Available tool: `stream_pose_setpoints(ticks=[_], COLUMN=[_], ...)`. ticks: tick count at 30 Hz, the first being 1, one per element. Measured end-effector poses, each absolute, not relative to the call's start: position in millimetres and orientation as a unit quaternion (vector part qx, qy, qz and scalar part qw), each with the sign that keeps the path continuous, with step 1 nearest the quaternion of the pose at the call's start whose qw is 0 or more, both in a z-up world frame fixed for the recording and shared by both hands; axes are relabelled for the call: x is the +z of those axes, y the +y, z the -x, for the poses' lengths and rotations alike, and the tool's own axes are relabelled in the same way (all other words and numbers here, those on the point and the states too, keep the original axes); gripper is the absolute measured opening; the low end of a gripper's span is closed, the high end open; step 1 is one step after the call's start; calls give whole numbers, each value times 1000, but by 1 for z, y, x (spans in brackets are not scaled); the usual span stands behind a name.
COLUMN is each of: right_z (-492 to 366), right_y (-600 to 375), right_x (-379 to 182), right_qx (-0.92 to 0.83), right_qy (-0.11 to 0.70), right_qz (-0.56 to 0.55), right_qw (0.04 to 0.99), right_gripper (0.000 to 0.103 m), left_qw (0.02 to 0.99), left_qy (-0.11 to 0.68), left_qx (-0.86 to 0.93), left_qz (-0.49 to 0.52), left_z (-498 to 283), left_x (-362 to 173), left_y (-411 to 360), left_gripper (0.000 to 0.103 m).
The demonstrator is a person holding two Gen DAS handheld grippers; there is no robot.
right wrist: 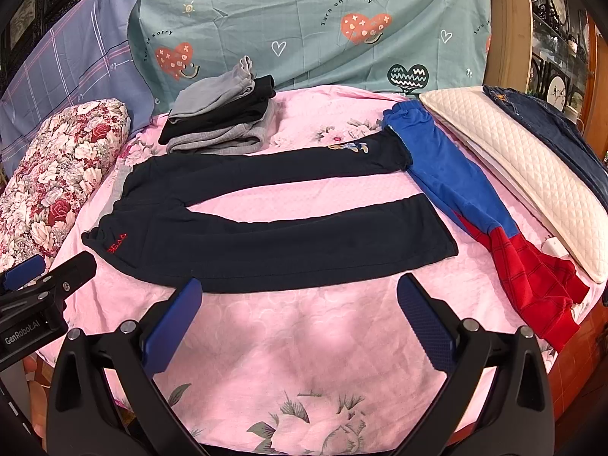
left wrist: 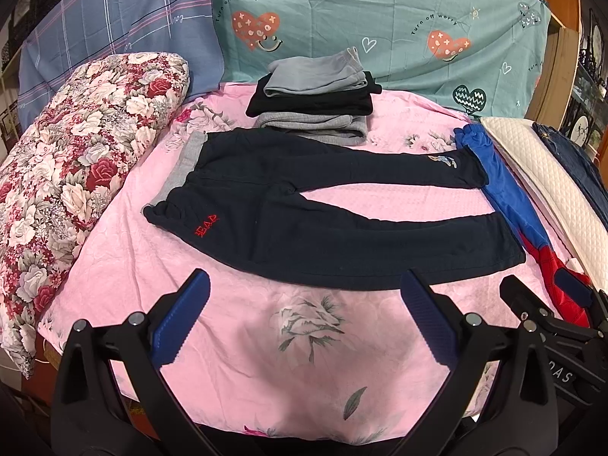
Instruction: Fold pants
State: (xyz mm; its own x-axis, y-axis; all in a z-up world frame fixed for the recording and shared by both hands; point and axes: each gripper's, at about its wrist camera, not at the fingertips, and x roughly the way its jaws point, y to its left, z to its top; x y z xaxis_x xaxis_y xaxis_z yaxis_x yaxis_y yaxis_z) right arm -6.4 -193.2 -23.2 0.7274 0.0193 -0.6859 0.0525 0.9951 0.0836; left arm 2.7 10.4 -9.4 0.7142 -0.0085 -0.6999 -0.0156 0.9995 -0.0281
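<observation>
Left wrist view: pink floral sheet fills the frame, teal heart-print cloth hung behind it. Dark pants lie flat mid-frame, waistband at left, legs spread toward the right, red lettering near the waist. Folded stack of grey and black clothes just above the pants. Floral pillow at left. Blue-red garment at right, touching the upper leg's cuff; white quilted pad beyond it. Left gripper at bottom centre, jaws wide apart, empty, just short of the pants' lower edge. Right gripper at lower right, partly seen; opening unclear here.

Right wrist view: same sheet, pants mid-frame, stack upper left, pillow left, blue-red garment right, pad and denim far right. Right gripper bottom centre, jaws wide apart, holding nothing. Left gripper at left edge.
</observation>
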Motion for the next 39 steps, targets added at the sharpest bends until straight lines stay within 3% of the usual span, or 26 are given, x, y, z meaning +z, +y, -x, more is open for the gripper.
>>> stream_pose_setpoints(ticks=[7,17,23,26,28,30,35,39], right_z=[0,-9,-10,-11,-10,-10,-22,-49], right_y=[-199,-224,-226,-228,-231,-237,-270,-313], right_x=[-42,-76,-79,-78,-77,-75,-67,-67], right_qx=[-6,-32,-31,-35,-40,-49,-76,-29], right_qy=[394,443,448,451,448,444,453,497], right_qz=[-56,-83,-79,-77,-75,-73,-71,-173], right_qw=[917,892,890,888,890,892,886,850], right_gripper=[102,102,102,102,102,102,102,102], left_qw=[856,795,777,775,777,778,809,824], left_qy=[507,549,555,552,553,556,508,487], left_qx=[-60,52,53,47,58,52,44,51], left_qz=[76,253,292,303,296,289,290,285], left_z=[-47,-140,-163,-176,-185,-197,-180,-170], left_x=[-76,-131,-152,-151,-150,-150,-137,-131], left_y=[31,208,241,249,255,254,254,253], left_gripper=[101,99,80,58,30,18,12,12])
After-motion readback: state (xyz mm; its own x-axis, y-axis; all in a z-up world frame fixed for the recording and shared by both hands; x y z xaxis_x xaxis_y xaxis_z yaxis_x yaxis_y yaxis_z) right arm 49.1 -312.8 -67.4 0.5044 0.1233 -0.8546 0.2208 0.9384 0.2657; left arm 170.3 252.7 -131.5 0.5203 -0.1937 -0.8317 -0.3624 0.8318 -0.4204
